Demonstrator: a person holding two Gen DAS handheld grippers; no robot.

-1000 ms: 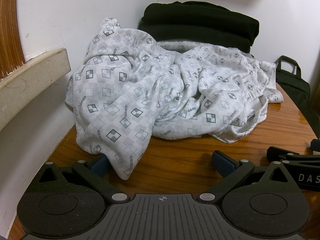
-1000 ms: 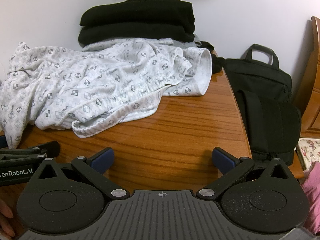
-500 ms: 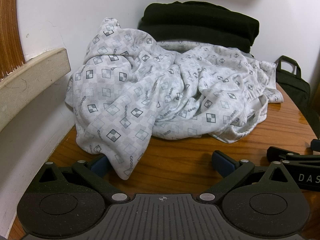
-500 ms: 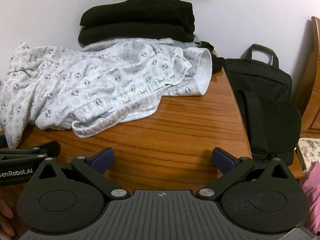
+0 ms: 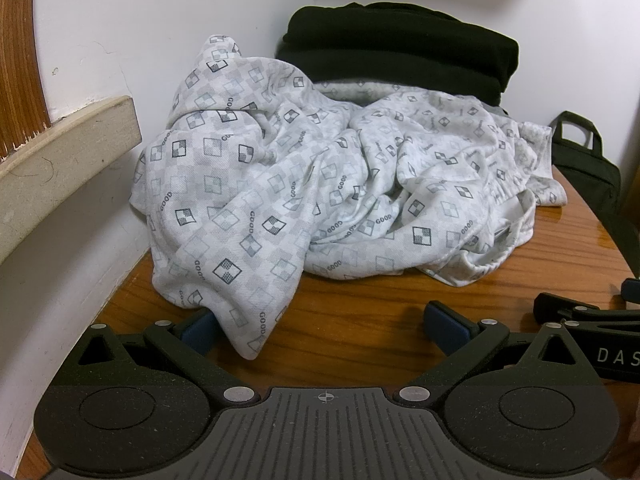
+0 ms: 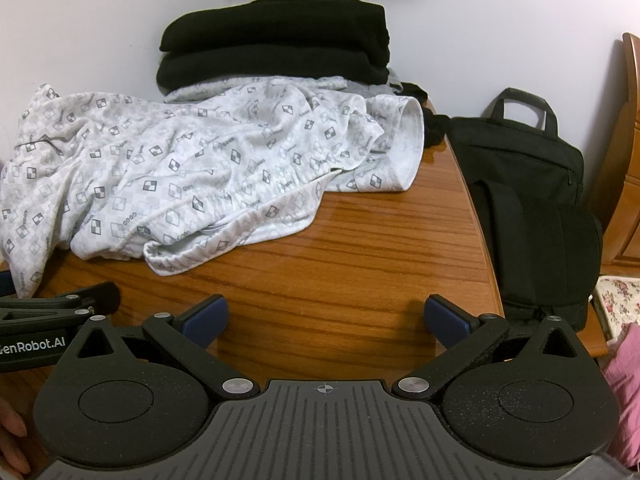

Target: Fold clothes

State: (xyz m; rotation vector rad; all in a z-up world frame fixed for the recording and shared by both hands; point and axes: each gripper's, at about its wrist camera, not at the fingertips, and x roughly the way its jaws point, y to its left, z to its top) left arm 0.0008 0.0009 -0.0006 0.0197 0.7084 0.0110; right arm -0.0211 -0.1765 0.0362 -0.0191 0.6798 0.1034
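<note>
Patterned garment (image 5: 320,184) crumpled on table (image 6: 360,264), both claws spread wide

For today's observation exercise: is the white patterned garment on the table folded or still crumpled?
Crumpled. The white patterned garment lies in a loose, wrinkled heap on the table, unlike the neatly folded black clothes behind it.

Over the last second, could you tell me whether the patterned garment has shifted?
No. The patterned garment lies unchanged against the folded black stack.
</note>
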